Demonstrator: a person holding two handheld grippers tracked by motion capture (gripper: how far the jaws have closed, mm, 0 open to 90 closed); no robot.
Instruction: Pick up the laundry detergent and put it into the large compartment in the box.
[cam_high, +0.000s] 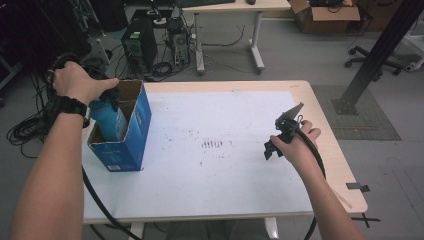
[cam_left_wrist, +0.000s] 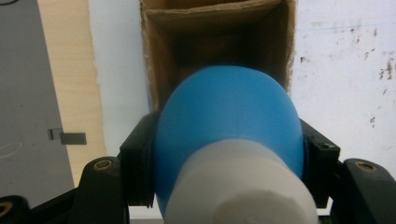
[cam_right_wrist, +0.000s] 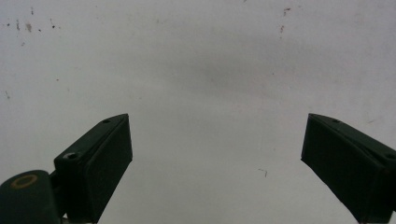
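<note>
A blue bottle (cam_high: 107, 120) with a white cap (cam_left_wrist: 243, 186) hangs partway inside an open blue cardboard box (cam_high: 127, 145) at the table's left side. My left gripper (cam_high: 102, 97) is shut on the bottle's shoulder, pointing down into the box; in the left gripper view the black jaws press on both sides of the blue bottle (cam_left_wrist: 229, 116), with the brown inside of the box (cam_left_wrist: 215, 37) beyond it. My right gripper (cam_high: 280, 137) hovers over the right part of the table, open with nothing between its fingertips (cam_right_wrist: 100, 158).
The white table mat (cam_high: 215, 150) carries small dark stains near its middle. The wooden table edge (cam_high: 345, 165) runs close to my right hand. Beyond the table stand computer towers (cam_high: 140, 47), cables and another desk.
</note>
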